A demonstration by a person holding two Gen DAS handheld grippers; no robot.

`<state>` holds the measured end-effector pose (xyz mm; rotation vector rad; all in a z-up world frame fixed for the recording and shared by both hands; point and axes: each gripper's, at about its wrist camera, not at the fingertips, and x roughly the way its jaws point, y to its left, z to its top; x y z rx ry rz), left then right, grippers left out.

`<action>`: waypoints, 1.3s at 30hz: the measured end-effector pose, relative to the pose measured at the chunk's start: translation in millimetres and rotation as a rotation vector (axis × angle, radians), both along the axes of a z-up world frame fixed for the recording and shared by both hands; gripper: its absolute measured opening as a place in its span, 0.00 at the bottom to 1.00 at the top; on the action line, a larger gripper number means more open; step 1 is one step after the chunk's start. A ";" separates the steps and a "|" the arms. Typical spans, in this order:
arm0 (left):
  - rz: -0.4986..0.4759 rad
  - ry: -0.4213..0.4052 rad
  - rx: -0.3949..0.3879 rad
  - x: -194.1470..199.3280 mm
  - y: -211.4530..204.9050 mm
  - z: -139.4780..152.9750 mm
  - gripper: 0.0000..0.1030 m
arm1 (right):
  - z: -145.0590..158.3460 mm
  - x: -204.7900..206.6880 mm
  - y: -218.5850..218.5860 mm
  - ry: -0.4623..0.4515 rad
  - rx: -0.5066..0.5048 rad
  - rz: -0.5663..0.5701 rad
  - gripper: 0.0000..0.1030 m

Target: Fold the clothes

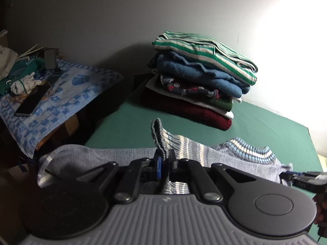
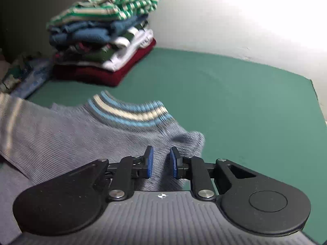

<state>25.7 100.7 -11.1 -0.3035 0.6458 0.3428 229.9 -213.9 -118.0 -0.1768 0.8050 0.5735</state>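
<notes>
Grey sweater (image 2: 67, 134); blue-and-cream striped collar (image 2: 130, 112); cuff raised.

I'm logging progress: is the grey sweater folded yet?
Not yet. The grey sweater lies spread on the green table, its cuff pinched in the left gripper.

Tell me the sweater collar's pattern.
Collar: light blue, cream and grey stripes; clearest in the right wrist view.

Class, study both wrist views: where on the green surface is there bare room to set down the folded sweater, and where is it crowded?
Bare green surface lies to the right of the stack of folded clothes, between the grey sweater and the wall. It is crowded at the stack itself and on the blue towel beside it, which carries a phone and oddments.
</notes>
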 end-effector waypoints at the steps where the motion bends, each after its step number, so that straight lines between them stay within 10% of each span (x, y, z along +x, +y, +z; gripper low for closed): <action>1: -0.007 -0.004 0.002 0.4 -1.4 1.6 0.01 | -3.7 2.7 -0.9 -0.002 0.003 -0.007 0.13; 10: -0.069 -0.041 0.018 4.1 -14.3 16.1 0.01 | 21.2 -10.2 7.1 0.027 0.123 0.050 0.20; 22: -0.146 -0.092 0.012 -11.1 -25.1 27.0 0.01 | 43.6 -41.4 82.1 -0.200 -0.102 0.632 0.38; 26: -0.179 -0.110 0.011 -17.9 -27.9 29.4 0.01 | 54.0 -50.1 105.8 -0.272 -0.134 0.788 0.64; 33: -0.244 -0.122 0.055 -29.1 -42.0 30.9 0.01 | 57.3 -64.7 141.0 -0.343 -0.238 1.034 0.63; 39: -0.314 -0.109 0.131 -35.9 -62.7 29.7 0.01 | 54.5 -67.4 152.4 -0.373 -0.302 1.137 0.40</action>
